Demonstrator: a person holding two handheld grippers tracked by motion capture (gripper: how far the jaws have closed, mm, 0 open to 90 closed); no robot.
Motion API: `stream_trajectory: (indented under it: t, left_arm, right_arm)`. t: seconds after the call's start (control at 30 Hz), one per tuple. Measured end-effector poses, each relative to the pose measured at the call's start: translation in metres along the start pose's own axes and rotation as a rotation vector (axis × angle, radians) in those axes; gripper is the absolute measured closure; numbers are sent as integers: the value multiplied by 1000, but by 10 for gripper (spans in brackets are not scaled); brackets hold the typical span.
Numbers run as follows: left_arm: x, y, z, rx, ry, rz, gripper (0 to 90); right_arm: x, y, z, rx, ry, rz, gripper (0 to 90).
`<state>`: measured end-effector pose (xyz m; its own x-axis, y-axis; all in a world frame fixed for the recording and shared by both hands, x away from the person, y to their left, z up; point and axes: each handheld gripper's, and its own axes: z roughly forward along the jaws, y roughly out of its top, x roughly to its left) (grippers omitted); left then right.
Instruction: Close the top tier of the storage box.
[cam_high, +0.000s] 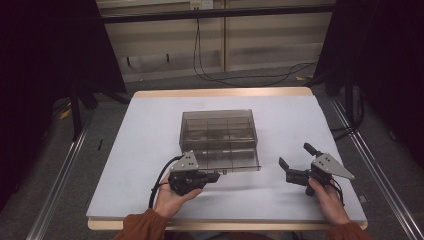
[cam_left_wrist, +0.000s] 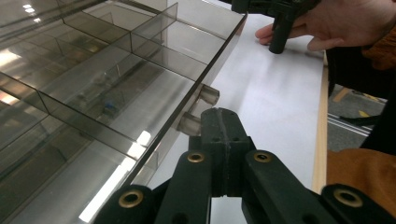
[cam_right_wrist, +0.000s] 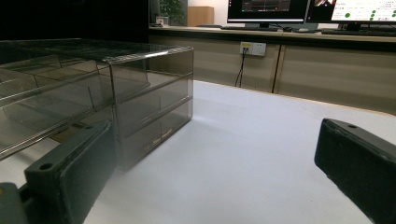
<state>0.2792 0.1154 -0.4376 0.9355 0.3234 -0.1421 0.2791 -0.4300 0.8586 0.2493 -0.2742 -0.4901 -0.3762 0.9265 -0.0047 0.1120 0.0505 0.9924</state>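
Observation:
A smoky clear drawer cabinet (cam_high: 218, 125) stands mid-table, and its lowest drawer (cam_high: 227, 159) is pulled out toward me. In the left gripper view the drawer's dividers (cam_left_wrist: 93, 88) are visible, along with a clear handle (cam_left_wrist: 205, 95) on its front. My left gripper (cam_high: 216, 176) is shut, its tips (cam_left_wrist: 219, 116) closed on that handle. My right gripper (cam_high: 295, 159) rests on the table to the right of the drawer. It is open, both fingers (cam_right_wrist: 70, 172) spread wide with nothing between them. The cabinet's side (cam_right_wrist: 149, 98) lies ahead and to the left in its view.
The white table top (cam_high: 150, 150) has a wooden edge (cam_high: 220, 92). Dark curtains and metal rails flank it, and cables lie on the floor behind. In the right gripper view, monitors (cam_right_wrist: 266, 9) stand on a far counter. A hand (cam_left_wrist: 336, 23) holds the right gripper.

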Motion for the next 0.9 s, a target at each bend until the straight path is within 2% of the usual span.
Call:
stream_trajectory:
  t: [0.03,0.13,0.2,0.37,0.7,0.8,0.83,0.9]
  left_arm:
    - [-1,1,0,0,10,6,900]
    - [0,1,-1,2,11,-10,900]
    - [1,1,-1,-14,19,-16,900]
    - [3,1,-2,-5,25,-18,900]
    - [6,-1,-3,-14,7,-28,900]
    - [7,-1,-5,-32,17,-39,900]
    - [9,-1,-6,-30,21,-30,900]
    - [10,-1,-8,-45,29,-47,900]
  right_arm:
    - [0,0,0,1,-1,0,0]
    - [0,0,0,-1,-2,-1,0]
    - [0,0,0,-2,0,-2,0]
    - [0,0,0,-2,1,-5,0]
    - [0,0,0,-2,0,-2,0]
    - [0,0,0,-2,0,-2,0]
    - [0,0,0,-2,0,-2,0]
    - [0,0,0,0,-1,-1,0]
